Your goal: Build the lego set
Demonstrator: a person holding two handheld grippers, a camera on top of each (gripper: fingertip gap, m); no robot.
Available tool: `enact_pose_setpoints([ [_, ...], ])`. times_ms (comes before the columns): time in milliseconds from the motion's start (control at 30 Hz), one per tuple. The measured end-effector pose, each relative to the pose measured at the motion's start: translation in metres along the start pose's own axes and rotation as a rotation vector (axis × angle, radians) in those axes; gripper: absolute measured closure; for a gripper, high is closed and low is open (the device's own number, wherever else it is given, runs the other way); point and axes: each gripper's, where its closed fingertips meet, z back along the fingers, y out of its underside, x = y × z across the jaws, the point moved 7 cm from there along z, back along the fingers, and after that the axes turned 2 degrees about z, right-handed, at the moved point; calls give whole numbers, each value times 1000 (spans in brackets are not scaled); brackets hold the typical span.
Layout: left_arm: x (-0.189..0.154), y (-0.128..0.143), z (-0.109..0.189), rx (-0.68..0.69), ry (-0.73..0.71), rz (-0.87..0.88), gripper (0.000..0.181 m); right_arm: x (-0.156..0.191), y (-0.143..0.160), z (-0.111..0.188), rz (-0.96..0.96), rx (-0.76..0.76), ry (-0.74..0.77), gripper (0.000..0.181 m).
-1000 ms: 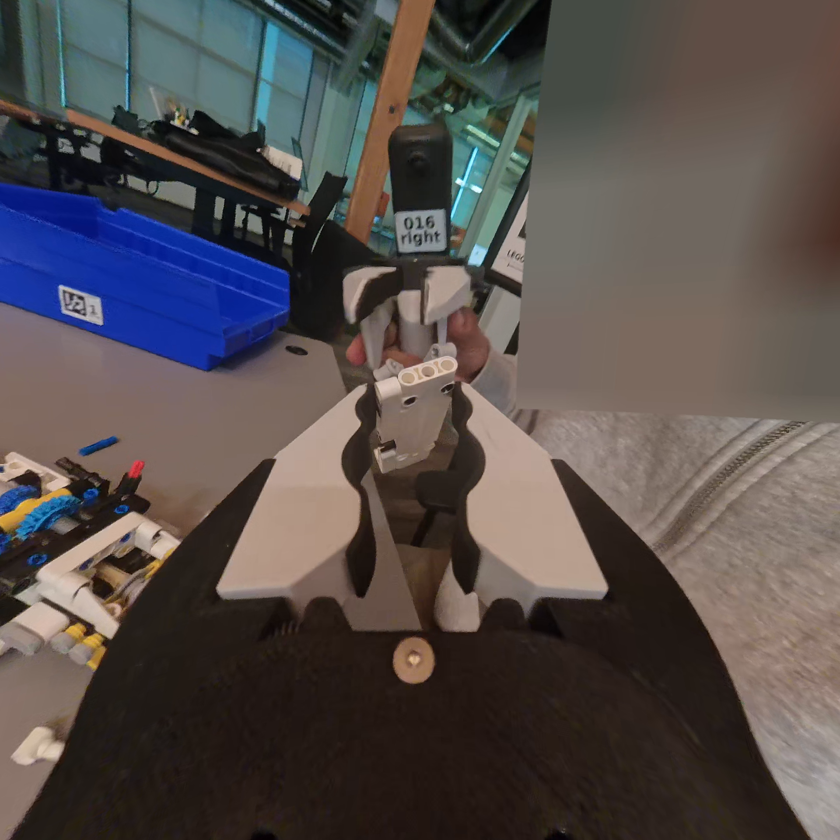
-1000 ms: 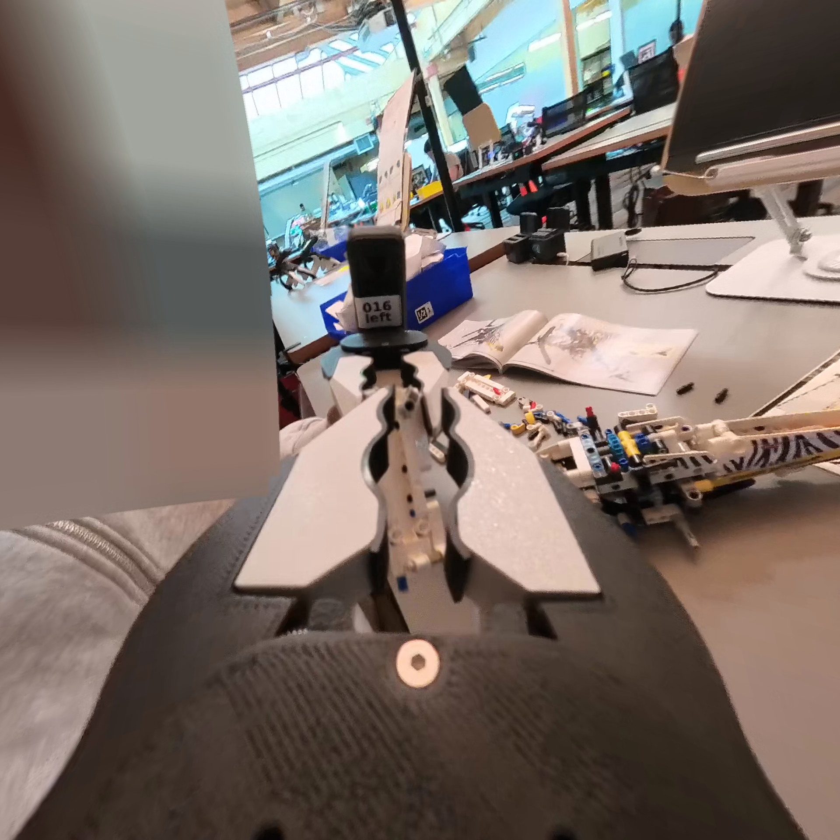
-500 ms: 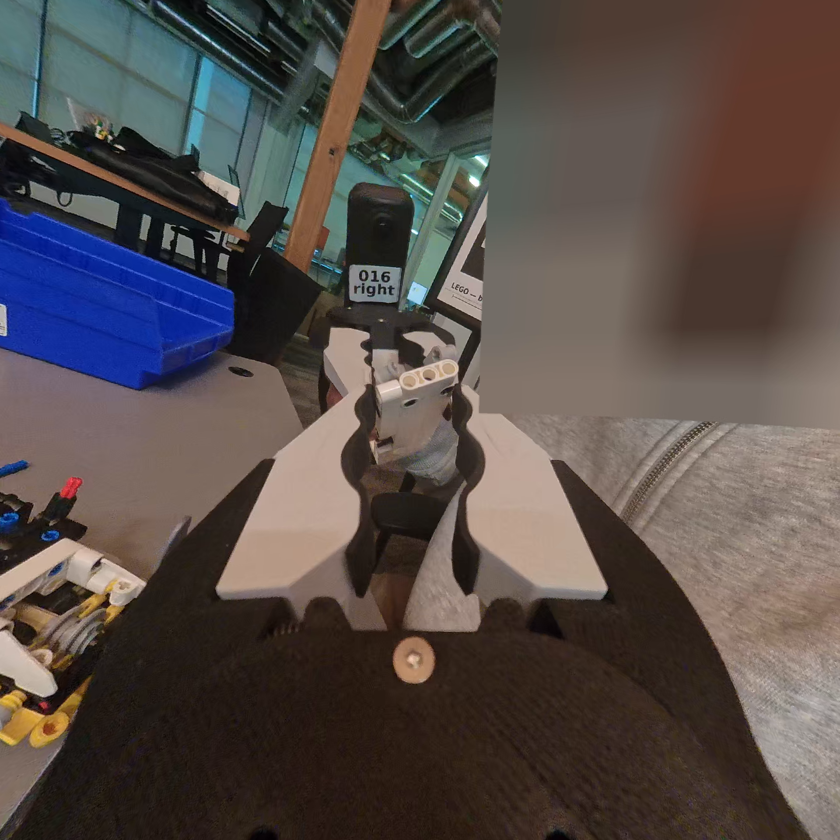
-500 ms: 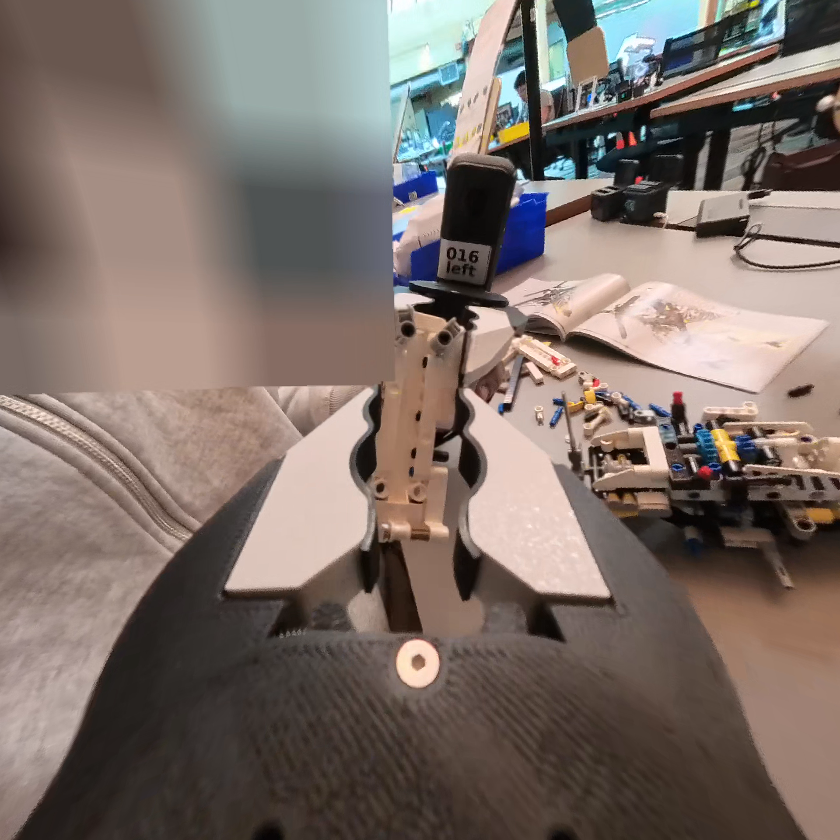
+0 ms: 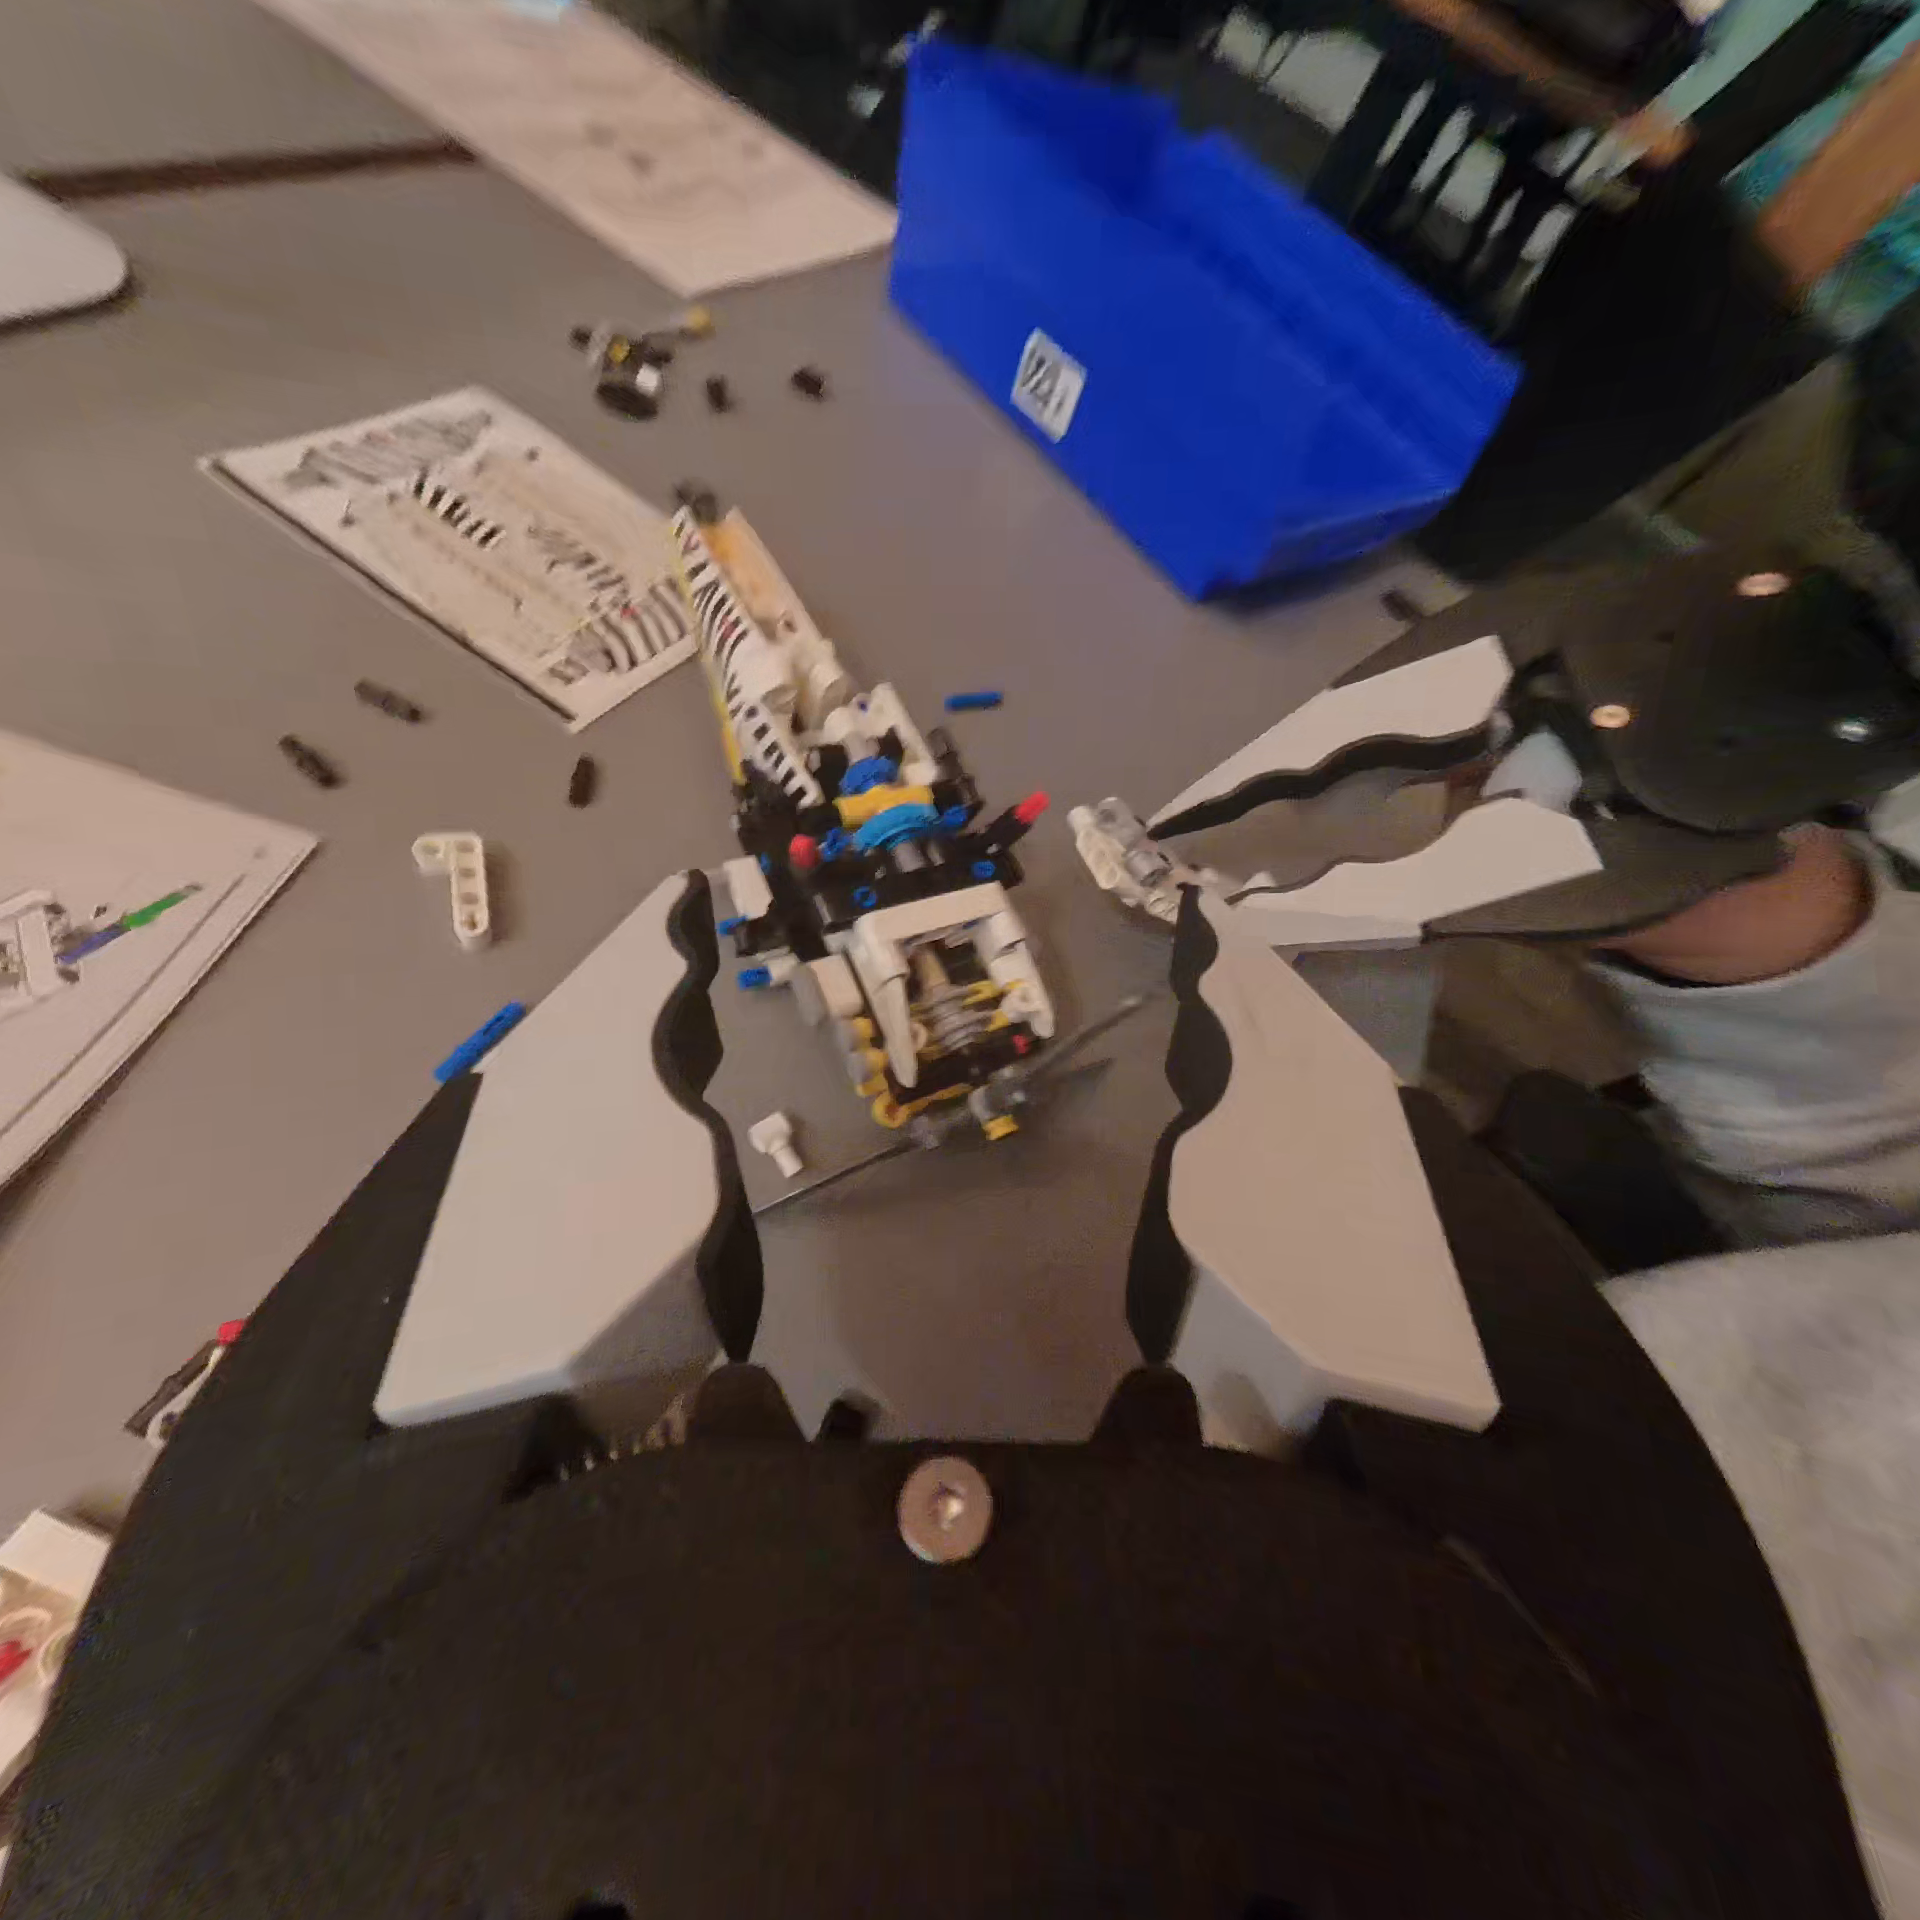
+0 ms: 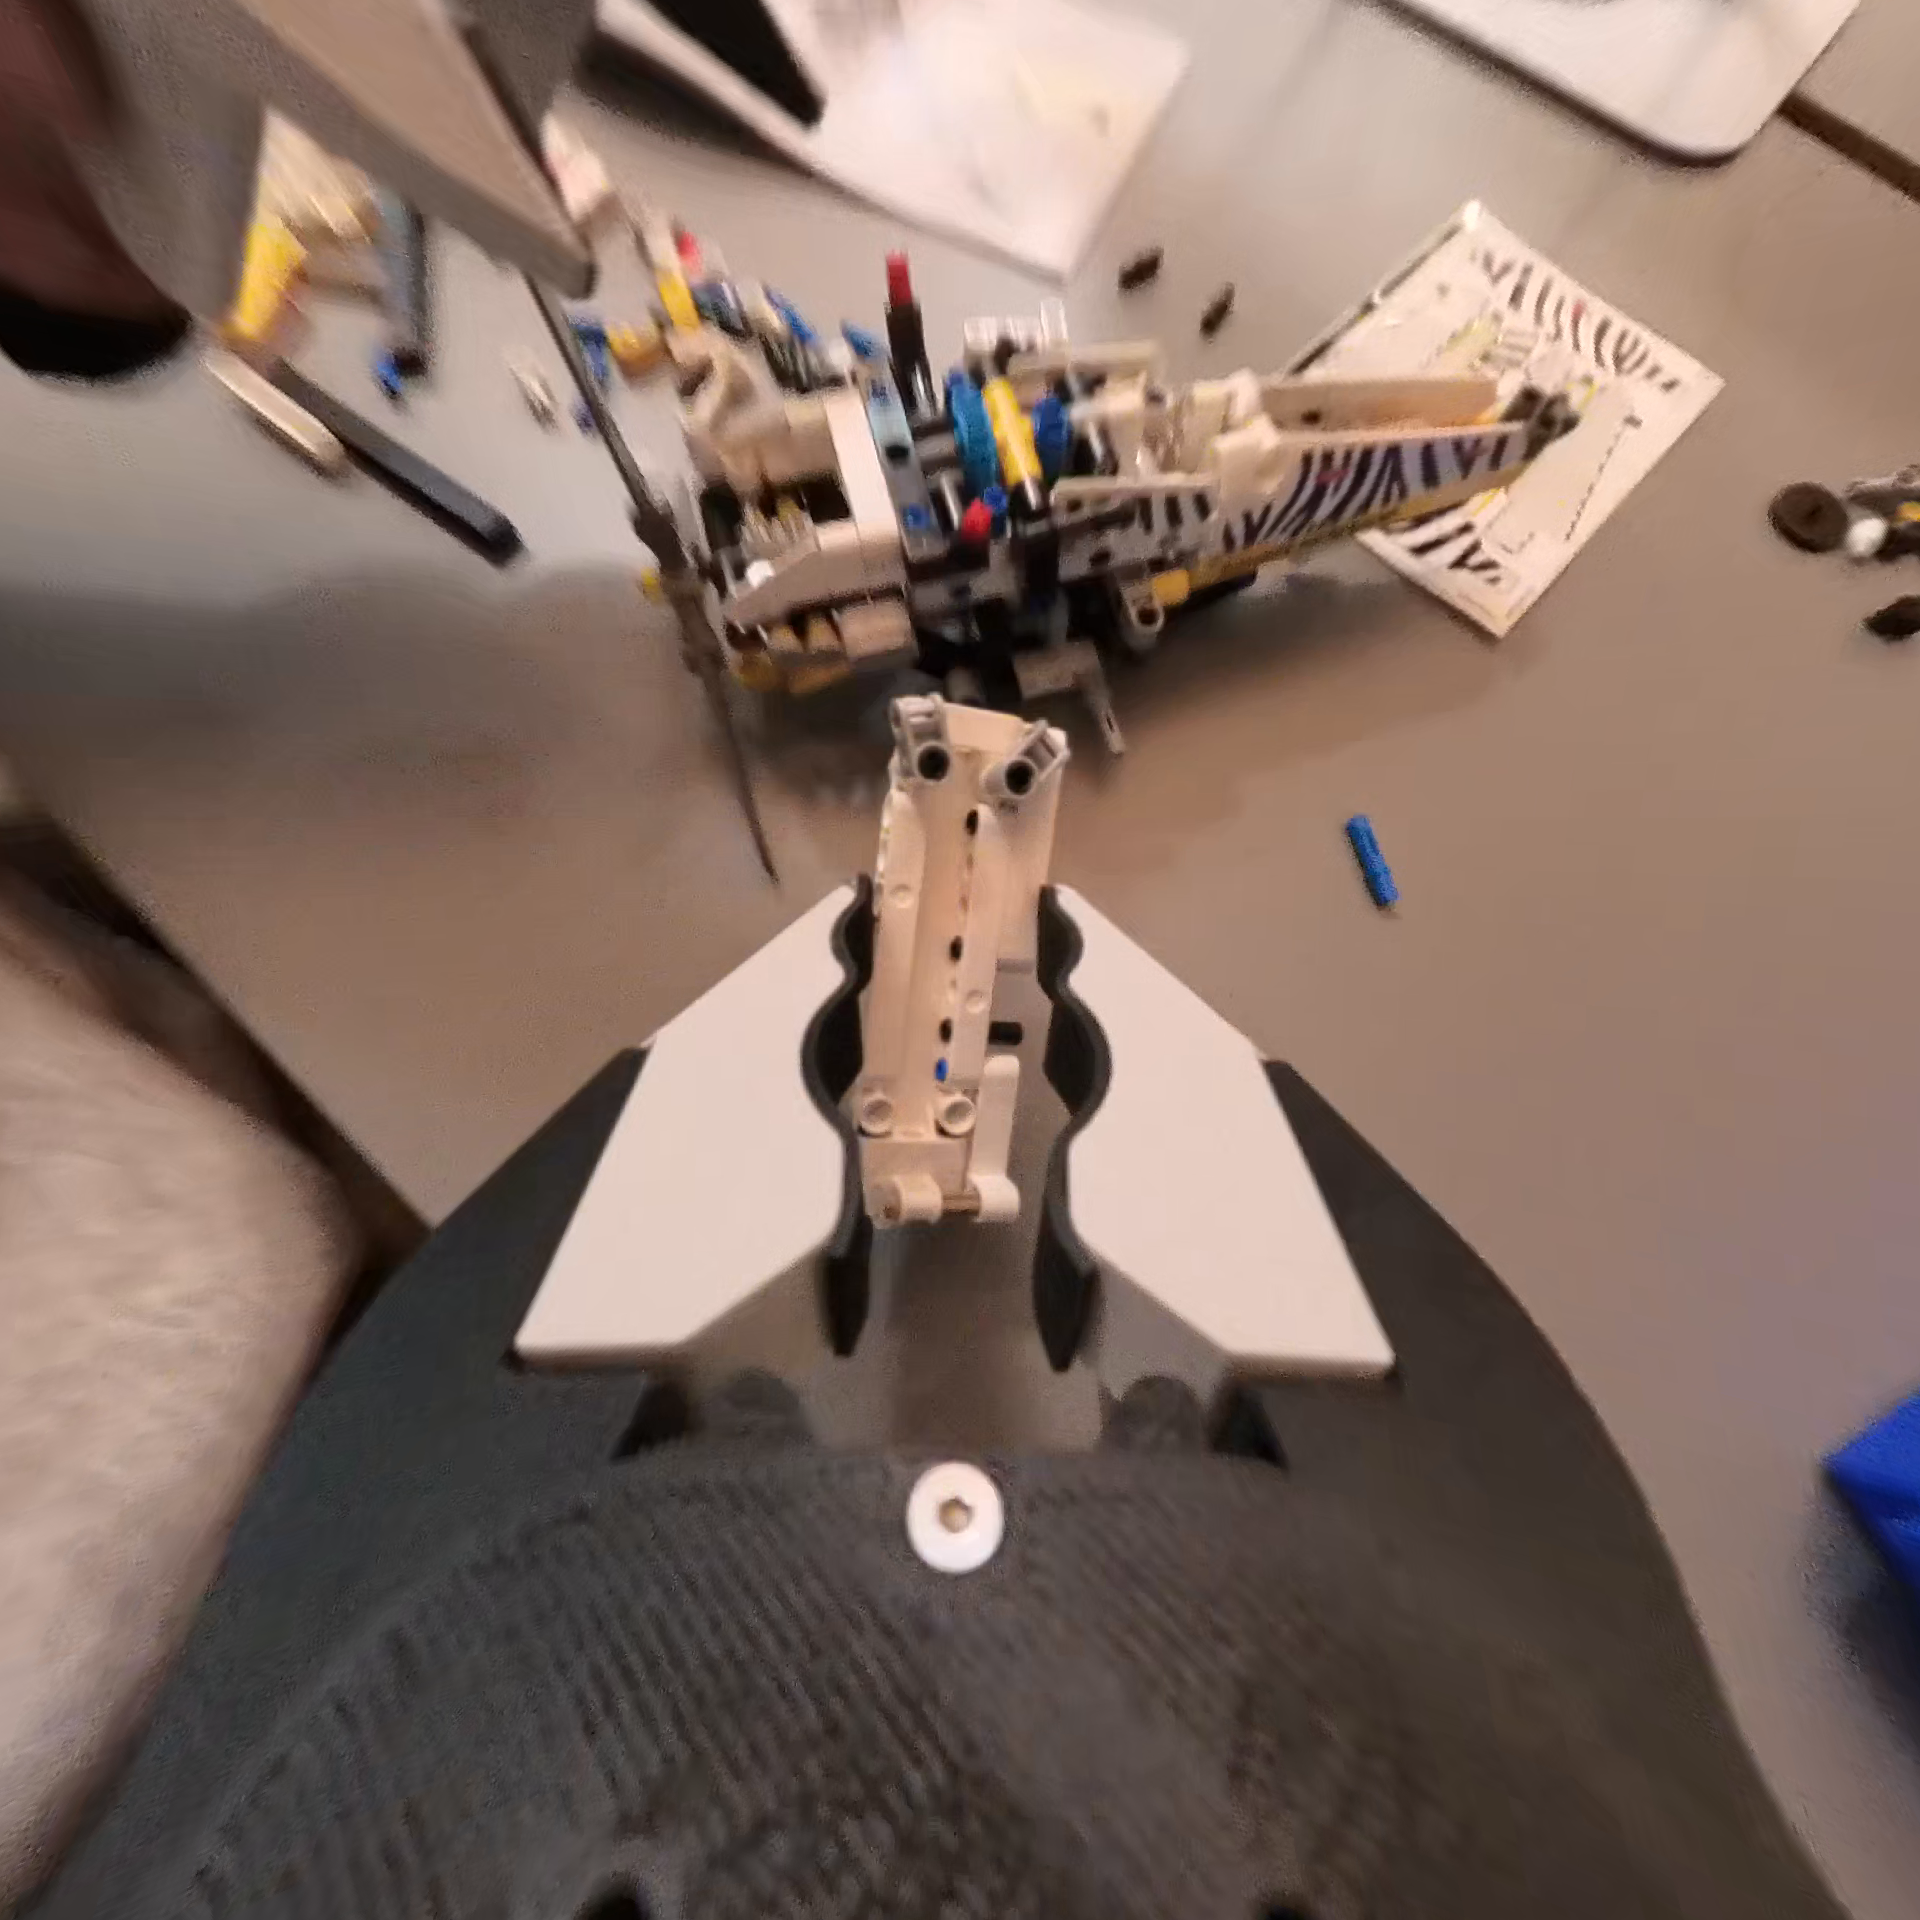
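The left gripper (image 5: 940, 904) is hovering with its jaws spread wide and nothing between them, above the near end of the model (image 5: 873, 883). The model is lying on the grey tabletop (image 5: 260, 582) close to its near edge, its striped boom pointing toward a sticker sheet (image 5: 468, 540). The right gripper (image 6: 956, 914) is pinching a white subassembly (image 6: 961, 956), which is sticking out past its fingertips toward the model's side. A blue bin (image 5: 1174, 343) is sitting toward the far edge, with loose pins (image 5: 312, 758) lying scattered around.
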Motion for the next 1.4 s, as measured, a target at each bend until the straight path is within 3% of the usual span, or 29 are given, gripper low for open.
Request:
enact_pose_setpoints([
  [100, 6, 6, -17, 70, 30, 86, 84, -2, 2, -16, 136, 83, 75, 151],
  [233, 12, 8, -29, 125, 153, 219, 81, -8, 3, -29, 207, 138, 33, 151],
  [400, 23, 2, -27, 82, 314, 359, 99, -16, 2, -37, 263, 168, -2, 151],
  [433, 27, 1, -27, 78, 328, 381, 102, -15, -1, -36, 271, 146, -18, 163],
  [467, 32, 2, -27, 86, 330, 395, 103, -16, -4, -36, 278, 122, -24, 174],
  [667, 42, 9, -39, 159, 337, 414, 103, -20, -2, -40, 328, 169, -22, 173],
  [867, 48, 14, -42, 194, 333, 415, 122, -31, -11, -34, 238, 73, -108, 150],
  [1000, 51, 15, -43, 201, 333, 423, 129, -36, -1, -45, 188, 141, -181, 141],
  [1167, 53, 15, -44, 198, 345, 436, 131, -32, 1, -48, 167, 119, -235, 146],
  [1400, 54, 15, -44, 196, 363, 449, 131, -34, 3, -47, 145, 86, -200, 149],
])
